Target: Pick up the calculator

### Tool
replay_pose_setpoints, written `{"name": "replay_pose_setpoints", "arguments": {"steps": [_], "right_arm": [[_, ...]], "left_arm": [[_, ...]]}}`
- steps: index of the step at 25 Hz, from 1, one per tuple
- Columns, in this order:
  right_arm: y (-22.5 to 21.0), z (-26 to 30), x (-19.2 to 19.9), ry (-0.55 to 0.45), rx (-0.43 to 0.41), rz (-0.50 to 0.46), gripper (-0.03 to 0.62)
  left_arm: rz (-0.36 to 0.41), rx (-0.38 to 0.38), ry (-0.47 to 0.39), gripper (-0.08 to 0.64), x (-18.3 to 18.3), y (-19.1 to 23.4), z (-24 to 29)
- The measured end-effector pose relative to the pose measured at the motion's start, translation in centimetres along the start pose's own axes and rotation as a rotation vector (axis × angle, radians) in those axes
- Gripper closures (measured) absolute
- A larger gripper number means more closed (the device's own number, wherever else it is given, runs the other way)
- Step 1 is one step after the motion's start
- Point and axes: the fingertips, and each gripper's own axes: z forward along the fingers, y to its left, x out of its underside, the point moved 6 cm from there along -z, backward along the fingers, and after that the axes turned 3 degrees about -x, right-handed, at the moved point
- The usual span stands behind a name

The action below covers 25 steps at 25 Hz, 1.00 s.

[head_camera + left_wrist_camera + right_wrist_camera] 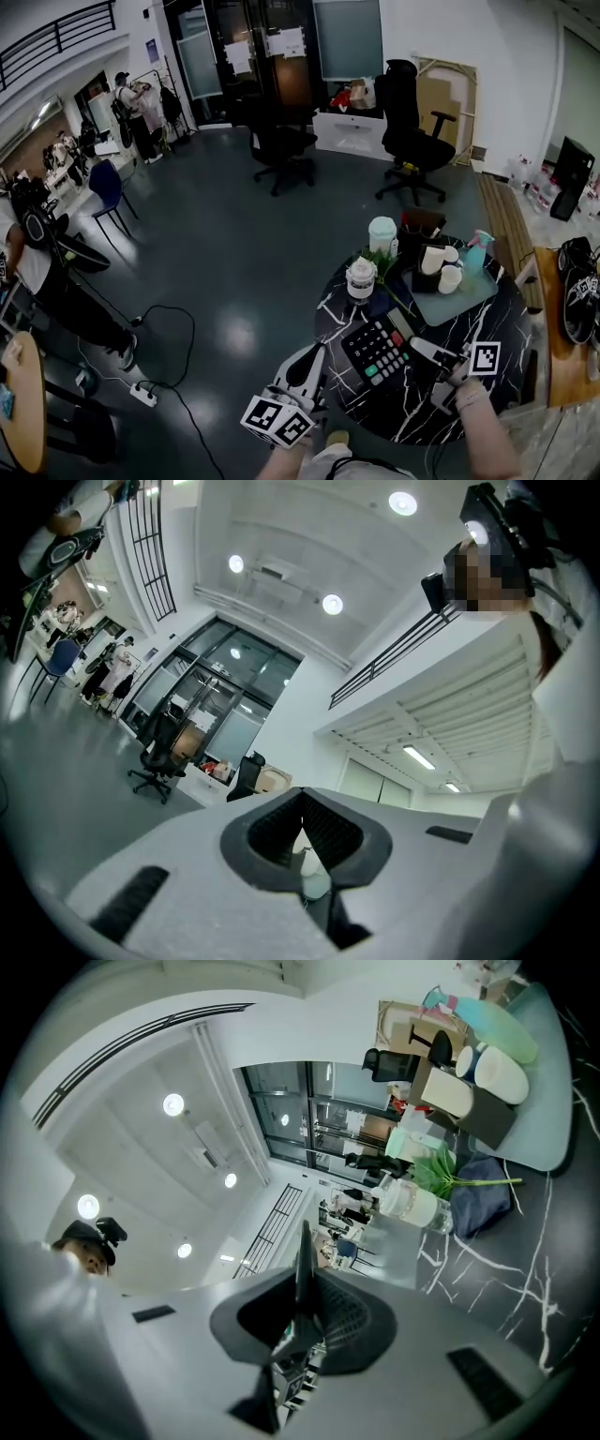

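Nearest the head camera, the left gripper [317,352] hangs just off the table's near-left edge. Its jaws are brought together with nothing between them, and its own view [300,806] looks up at the ceiling lights.

A round black table with white marble veining [412,417] fills the lower right of the head view. At its far side lies a pale teal tray [472,298] carrying two white cups [450,278].

The black calculator [378,349] sits over the near-left part of the table, tilted, with a green key near its lower end. The right gripper [420,348] has it by the right edge. In the right gripper view the jaws [305,1283] are closed on the calculator [304,1246], seen edge-on as a thin dark plate. Whether it is clear of the tabletop cannot be told.

Just beyond it lie a dark blue cloth [380,302] and a white lidded jar [361,279].
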Motion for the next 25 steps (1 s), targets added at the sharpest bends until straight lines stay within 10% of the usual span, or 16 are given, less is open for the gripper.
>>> {"name": "replay_pose_setpoints", "arguments": {"steps": [25], "right_arm": [[0.9,0.3,-1.3,-0.032,-0.024,-0.029,0.541]], "left_arm": [[-0.012,0.006,-0.003,0.554,0.1,-0.3,1.2]]}}
